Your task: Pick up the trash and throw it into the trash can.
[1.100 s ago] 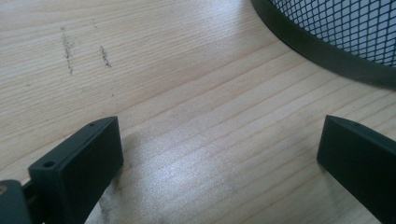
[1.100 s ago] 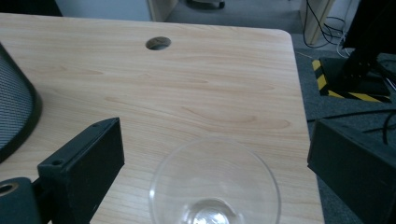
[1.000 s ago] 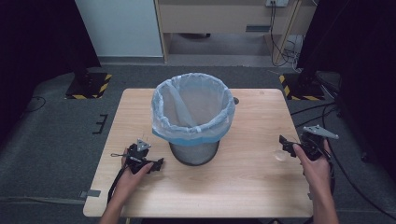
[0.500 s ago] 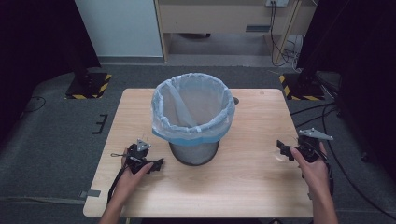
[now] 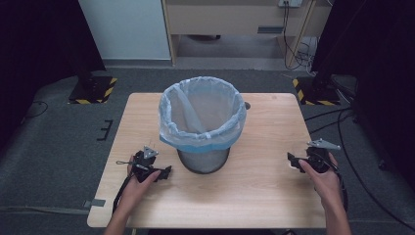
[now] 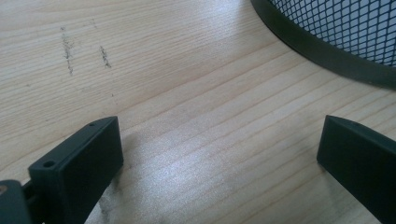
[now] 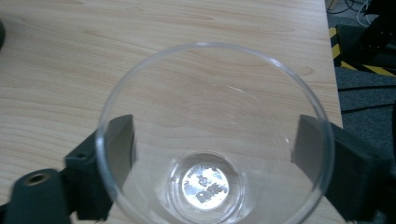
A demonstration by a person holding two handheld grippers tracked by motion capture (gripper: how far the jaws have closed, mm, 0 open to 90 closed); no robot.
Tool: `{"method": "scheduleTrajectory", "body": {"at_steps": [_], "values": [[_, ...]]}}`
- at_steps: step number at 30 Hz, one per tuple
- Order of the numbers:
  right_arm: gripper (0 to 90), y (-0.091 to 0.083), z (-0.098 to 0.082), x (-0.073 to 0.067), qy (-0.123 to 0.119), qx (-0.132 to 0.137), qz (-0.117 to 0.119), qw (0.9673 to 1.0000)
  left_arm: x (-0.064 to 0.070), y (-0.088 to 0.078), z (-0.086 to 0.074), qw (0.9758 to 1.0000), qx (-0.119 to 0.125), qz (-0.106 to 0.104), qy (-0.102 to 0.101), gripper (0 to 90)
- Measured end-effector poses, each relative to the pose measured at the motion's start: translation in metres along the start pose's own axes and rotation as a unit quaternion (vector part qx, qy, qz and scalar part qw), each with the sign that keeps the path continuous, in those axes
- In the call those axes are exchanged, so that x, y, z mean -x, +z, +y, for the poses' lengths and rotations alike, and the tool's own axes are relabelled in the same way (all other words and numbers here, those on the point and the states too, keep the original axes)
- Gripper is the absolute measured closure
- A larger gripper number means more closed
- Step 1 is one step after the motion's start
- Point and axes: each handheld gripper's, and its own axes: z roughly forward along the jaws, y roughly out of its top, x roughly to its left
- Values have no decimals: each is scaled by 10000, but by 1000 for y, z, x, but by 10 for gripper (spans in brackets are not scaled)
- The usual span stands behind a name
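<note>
I am holding my right fingers (image 7: 215,154) around a clear plastic cup (image 7: 212,140) near the right edge of the counter (image 5: 264,196), and they have just been closing in on it, with the cup standing between them. In the right gripper view I am looking down into the cup's open mouth: its round rim is reaching across from one black finger to the other, and its walls are sitting right up against both pads, though I cannot tell for sure whether they are already pressing on it. The cup is standing upright on the wood, well apart from the wastebasket (image 5: 203,147), and its shiny bottom is showing through the clear plastic. In the high view my right gripper (image 5: 299,162) is sitting low over the counter's right side, with my hand behind it. My left gripper (image 5: 164,172) is resting on the near left part of the counter, just beside the foot of the wastebasket, and its fingers (image 6: 79,168) are standing wide apart with nothing but bare wood between them. The wastebasket is a black mesh one lined with a pale blue bag (image 5: 171,110), and it is standing in the middle of the counter between my two hands.
</note>
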Motion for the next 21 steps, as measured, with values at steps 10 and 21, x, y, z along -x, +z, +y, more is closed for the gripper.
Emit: {"method": "scheduleTrajectory", "body": {"at_steps": [10,21], "values": [[291,4,-7,6,-44,179,52,9998,0,0,0,10000,1,1,0,0],[343,1,-5,7,-67,448,235,9987,0,0,0,10000,1,-7,7,0]]}}
